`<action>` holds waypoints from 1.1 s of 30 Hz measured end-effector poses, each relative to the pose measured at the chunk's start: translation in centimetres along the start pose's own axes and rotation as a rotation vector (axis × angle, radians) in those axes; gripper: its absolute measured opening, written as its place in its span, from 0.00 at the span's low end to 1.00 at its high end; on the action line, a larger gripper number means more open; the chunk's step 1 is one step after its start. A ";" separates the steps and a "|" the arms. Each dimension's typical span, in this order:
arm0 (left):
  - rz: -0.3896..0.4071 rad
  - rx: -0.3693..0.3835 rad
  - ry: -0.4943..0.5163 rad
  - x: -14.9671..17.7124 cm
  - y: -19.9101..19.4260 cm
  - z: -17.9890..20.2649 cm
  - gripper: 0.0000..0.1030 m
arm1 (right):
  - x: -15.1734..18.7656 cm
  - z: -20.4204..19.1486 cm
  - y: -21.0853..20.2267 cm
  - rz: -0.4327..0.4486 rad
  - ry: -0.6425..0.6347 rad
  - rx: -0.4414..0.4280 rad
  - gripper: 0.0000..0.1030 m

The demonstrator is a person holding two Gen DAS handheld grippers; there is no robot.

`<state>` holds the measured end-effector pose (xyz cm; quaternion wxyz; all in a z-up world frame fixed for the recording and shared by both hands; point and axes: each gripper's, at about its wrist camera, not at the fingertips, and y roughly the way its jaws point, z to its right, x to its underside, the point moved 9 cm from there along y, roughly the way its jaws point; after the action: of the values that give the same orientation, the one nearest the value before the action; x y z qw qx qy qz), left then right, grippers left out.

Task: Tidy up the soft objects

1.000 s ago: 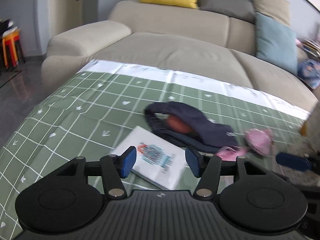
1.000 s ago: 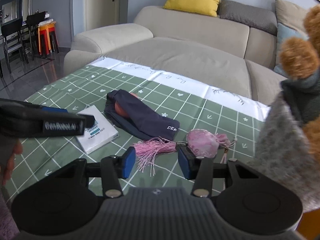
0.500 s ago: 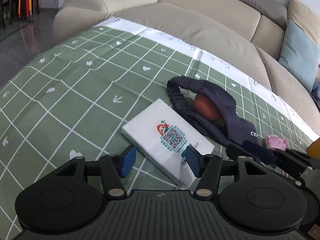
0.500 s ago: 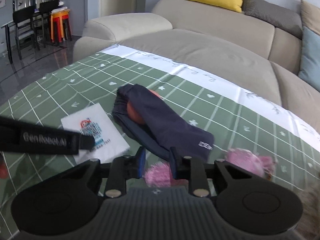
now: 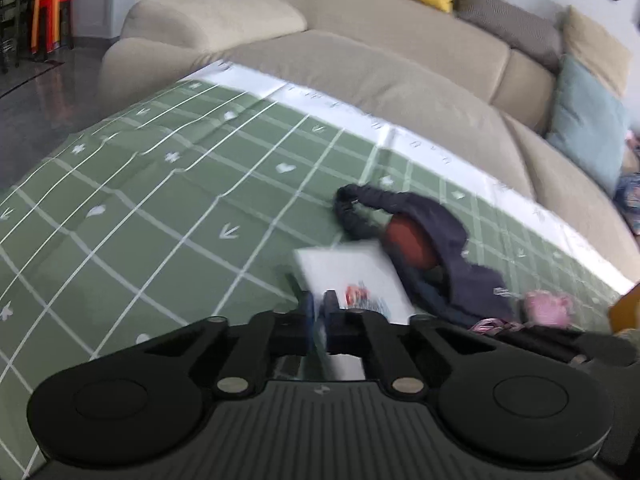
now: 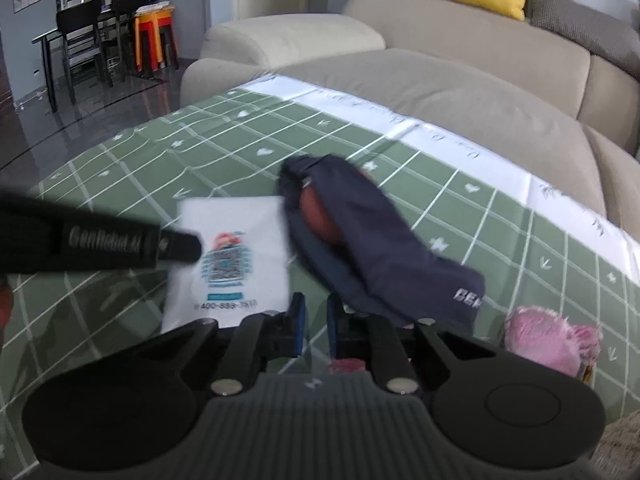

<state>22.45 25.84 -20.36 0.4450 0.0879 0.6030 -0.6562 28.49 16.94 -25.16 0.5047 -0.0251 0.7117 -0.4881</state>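
A white tissue pack with a printed code lies on the green checked cloth. My left gripper is shut on the pack's near edge; it also shows from the side in the right wrist view over the pack. A dark navy cloth wrapped over an orange-brown ball lies right of the pack. A pink tasselled pouch lies at the right. My right gripper has its jaws close together just in front of the navy cloth; what it holds is hidden.
A beige sofa with yellow, grey and blue cushions runs behind the cloth. Dark chairs and an orange stool stand at the far left on a glossy floor. A grey plush edge shows at the bottom right.
My left gripper went from open above the tissue pack to shut on its edge. My right gripper narrowed and moved left toward the navy cloth, past the pink pouch.
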 end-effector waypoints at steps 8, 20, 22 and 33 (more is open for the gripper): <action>0.042 0.045 0.145 -0.2 -3.7 3.1 0.03 | 1.6 -0.2 -3.0 -0.022 0.051 0.016 0.10; -0.116 0.133 0.372 4.8 -6.7 10.7 0.03 | 6.3 1.0 -10.4 -0.074 0.104 0.056 0.10; -0.134 0.157 0.378 5.6 -6.9 11.8 0.03 | 7.7 1.6 -11.4 -0.088 0.117 0.059 0.10; -0.263 0.350 0.262 9.3 -8.3 16.2 0.11 | 12.4 4.2 -15.1 -0.125 0.205 0.083 0.10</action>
<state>18.08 6.26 -16.31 0.2519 0.1687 0.5391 -0.7858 18.62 -0.31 -22.96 0.3986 0.0015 0.7358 -0.5475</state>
